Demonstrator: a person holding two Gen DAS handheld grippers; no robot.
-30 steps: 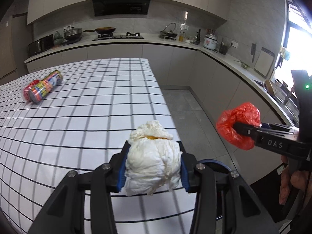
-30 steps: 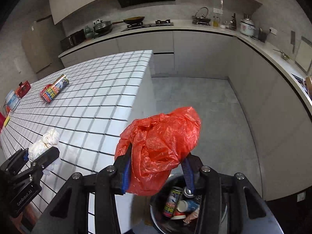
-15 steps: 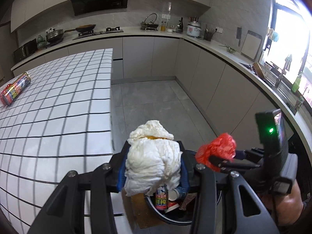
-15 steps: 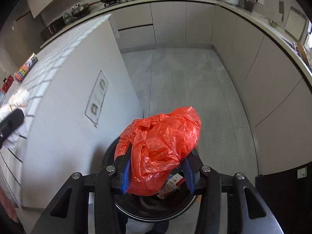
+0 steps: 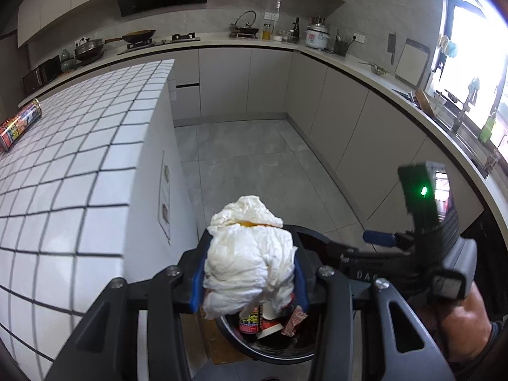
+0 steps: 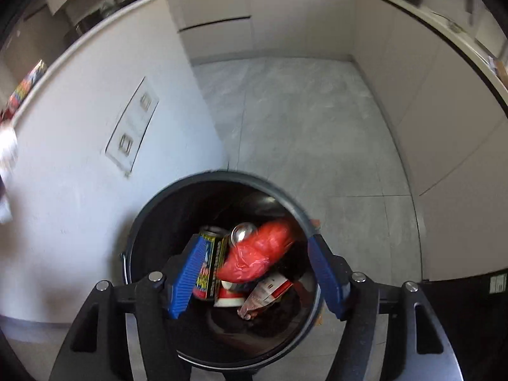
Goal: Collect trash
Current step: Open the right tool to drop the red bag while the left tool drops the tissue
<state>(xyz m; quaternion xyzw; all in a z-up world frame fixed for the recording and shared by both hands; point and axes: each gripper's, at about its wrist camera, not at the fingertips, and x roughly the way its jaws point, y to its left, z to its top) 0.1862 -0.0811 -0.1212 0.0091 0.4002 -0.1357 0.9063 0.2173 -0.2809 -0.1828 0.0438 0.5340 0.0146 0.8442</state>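
Note:
My left gripper is shut on a crumpled white paper wad, held above the near rim of the black trash bin. My right gripper hangs over the bin with its jaws opening and its blue pads clear of everything. The red plastic bag sits free below them inside the bin, on top of cans and wrappers. In the left wrist view the right gripper reaches in from the right, held by a hand.
A white tiled island stands left of the bin, with a red snack can lying on its far side. Grey floor stretches ahead, bounded by cabinets and a cluttered counter on the right.
Both grippers moved from over the island to above the bin. The right gripper sank toward the bin and let go of the red bag, which dropped inside. The left keeps its paper wad.

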